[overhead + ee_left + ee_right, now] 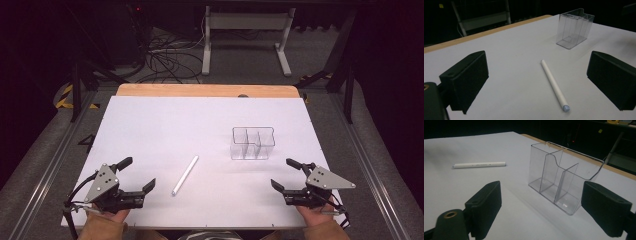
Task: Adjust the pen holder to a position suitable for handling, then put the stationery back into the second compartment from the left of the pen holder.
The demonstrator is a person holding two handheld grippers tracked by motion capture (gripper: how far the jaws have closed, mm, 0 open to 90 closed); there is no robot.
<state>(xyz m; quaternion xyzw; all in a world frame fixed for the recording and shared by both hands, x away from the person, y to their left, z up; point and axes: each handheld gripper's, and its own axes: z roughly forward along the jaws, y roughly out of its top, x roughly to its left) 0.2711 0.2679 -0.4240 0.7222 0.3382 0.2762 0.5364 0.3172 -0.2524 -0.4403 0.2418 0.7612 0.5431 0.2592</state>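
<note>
While both sets of jaws gape empty, the white pen (pixel 185 175) lies nearer the left gripper (pixel 139 174) at its two o'clock, long axis running toward one o'clock.

The right gripper (pixel 541 212) is holding its black jaws wide apart above the white table (pixel 461 192), framing a clear three-compartment holder (pixel 559 180) standing upright; a white pen (pixel 479 165) is lying well apart, farther left

White pen (pixel 185 175), clear organizer (pixel 253 143)
</note>
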